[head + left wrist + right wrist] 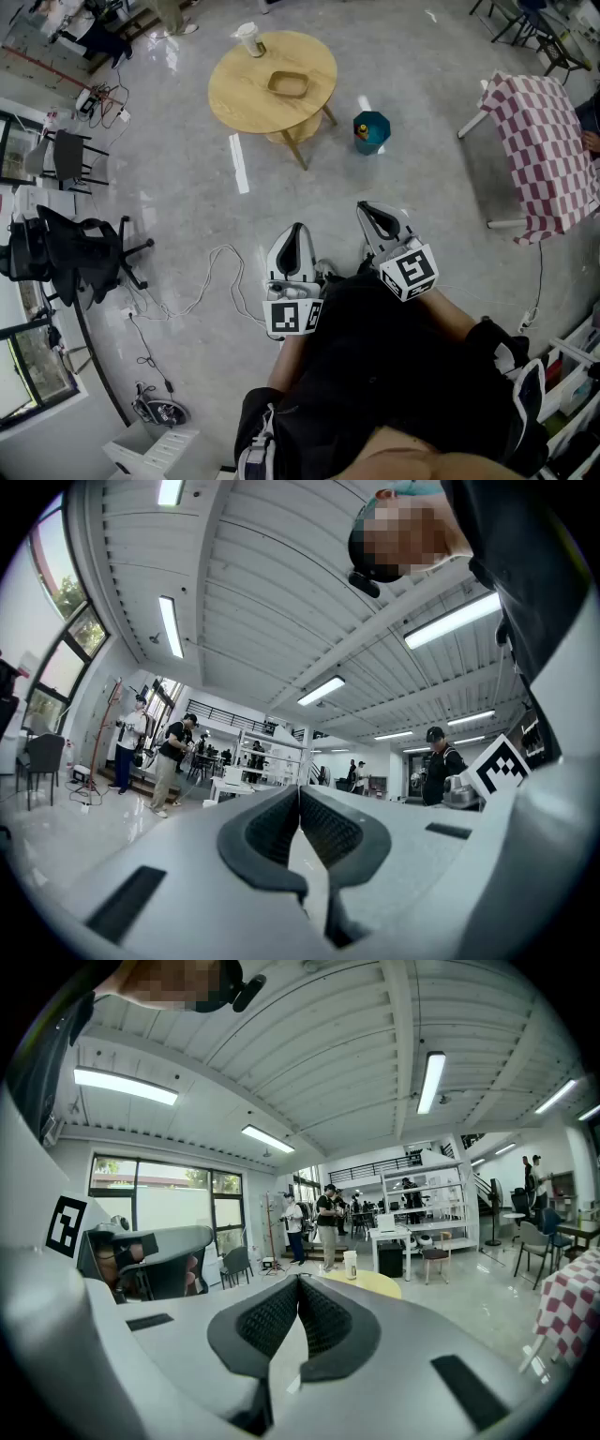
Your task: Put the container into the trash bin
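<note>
A grey floor (pixel 422 75) fills most of the room. A table with a red-and-white checked cloth (pixel 548 141) stands at the right and a black office chair (pixel 75 248) at the left. Further off is a round wooden table (pixel 244 94). A wooden tray (pixel 288 84) lies a little right of its middle, and the white container (pixel 248 39) stands upright at its far left edge, well apart from the tray. The teal trash bin (pixel 372 131) sits on the floor just beside the round table's right side. Close to the person's body, the left gripper (pixel 297 228) and the right gripper (pixel 366 208) are side by side, each with its jaws pressed together on nothing. Both are well away from the container.
</note>
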A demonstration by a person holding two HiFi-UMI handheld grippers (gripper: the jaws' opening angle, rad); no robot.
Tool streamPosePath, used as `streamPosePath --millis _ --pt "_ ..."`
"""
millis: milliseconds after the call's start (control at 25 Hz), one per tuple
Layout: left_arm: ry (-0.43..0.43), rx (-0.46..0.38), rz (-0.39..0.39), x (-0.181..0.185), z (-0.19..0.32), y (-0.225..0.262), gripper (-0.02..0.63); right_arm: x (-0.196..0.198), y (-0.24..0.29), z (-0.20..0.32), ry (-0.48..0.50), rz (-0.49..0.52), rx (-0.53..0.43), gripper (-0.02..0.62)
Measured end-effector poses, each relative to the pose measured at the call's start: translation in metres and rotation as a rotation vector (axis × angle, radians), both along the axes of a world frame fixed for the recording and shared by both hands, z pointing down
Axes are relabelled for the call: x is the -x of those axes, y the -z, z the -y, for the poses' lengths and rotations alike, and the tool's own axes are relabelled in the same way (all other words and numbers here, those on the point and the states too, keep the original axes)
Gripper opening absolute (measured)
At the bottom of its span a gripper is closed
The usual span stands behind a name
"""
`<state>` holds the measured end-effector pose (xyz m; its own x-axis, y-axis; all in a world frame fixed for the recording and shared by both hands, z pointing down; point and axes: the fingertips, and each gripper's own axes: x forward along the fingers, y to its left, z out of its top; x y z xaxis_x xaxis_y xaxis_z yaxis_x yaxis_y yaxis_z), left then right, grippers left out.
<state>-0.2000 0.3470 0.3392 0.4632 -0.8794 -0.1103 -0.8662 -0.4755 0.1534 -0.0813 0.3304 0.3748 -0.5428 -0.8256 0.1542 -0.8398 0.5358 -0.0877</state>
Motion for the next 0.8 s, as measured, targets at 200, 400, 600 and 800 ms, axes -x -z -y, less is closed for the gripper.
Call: streamPosePath --millis 200,400,600,800 --pt "0.002 0.003 -0.003 -0.003 -0.001 0.001 0.011 -0.002 0.000 -0.001 0.006 -0.003 0.002 0.026" --pt "0.004 0.008 -0.003 -0.004 0.002 -0.004 0.011 -0.004 -0.003 0.002 0.004 -0.001 0.003 0.026" --pt "0.002 0.013 -0.004 -0.009 0.003 -0.007 0.011 -0.011 -0.005 0.003 0.001 0.011 0.005 0.026" --pt "0.023 0.015 -0.003 -0.020 0.009 -0.010 0.011 -0.025 -0.007 0.010 0.004 0.030 0.003 0.026"
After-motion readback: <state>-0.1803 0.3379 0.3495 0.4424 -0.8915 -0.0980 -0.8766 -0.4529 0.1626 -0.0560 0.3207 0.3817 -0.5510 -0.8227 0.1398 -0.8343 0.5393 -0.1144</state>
